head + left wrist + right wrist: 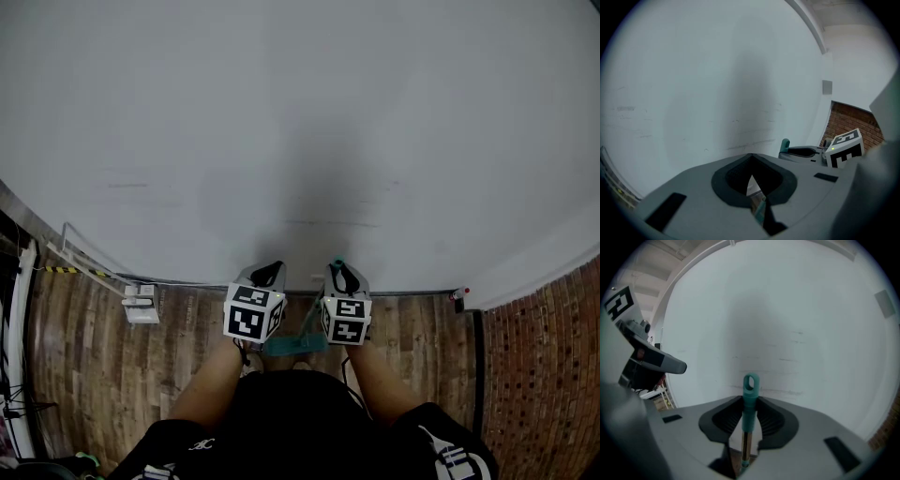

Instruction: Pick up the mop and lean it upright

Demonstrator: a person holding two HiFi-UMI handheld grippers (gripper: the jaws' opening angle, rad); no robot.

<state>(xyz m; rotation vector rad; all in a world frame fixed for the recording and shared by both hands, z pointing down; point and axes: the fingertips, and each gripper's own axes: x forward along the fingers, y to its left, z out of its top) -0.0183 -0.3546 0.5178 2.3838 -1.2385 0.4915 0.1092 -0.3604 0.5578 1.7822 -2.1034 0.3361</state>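
R gripper (750,398) clamps mop (749,411) upright by its teal plastic grip w/ loop end, brassy metal shaft below. Flat teal head (295,344) sits on wood-plank floor (94,361) at foot of smooth white wall (300,141). L gripper (751,161) beside it, jaws together, empty.

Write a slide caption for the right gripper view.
Right gripper clamps the teal mop handle before a white wall; left gripper alongside.

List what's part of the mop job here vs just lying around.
Job: mop, teal handle clamped in the right tongs; white wall, likely what it gets leaned on.
Lying about: white box at left; yellow-black striped strip; red-tipped item by the wall base.
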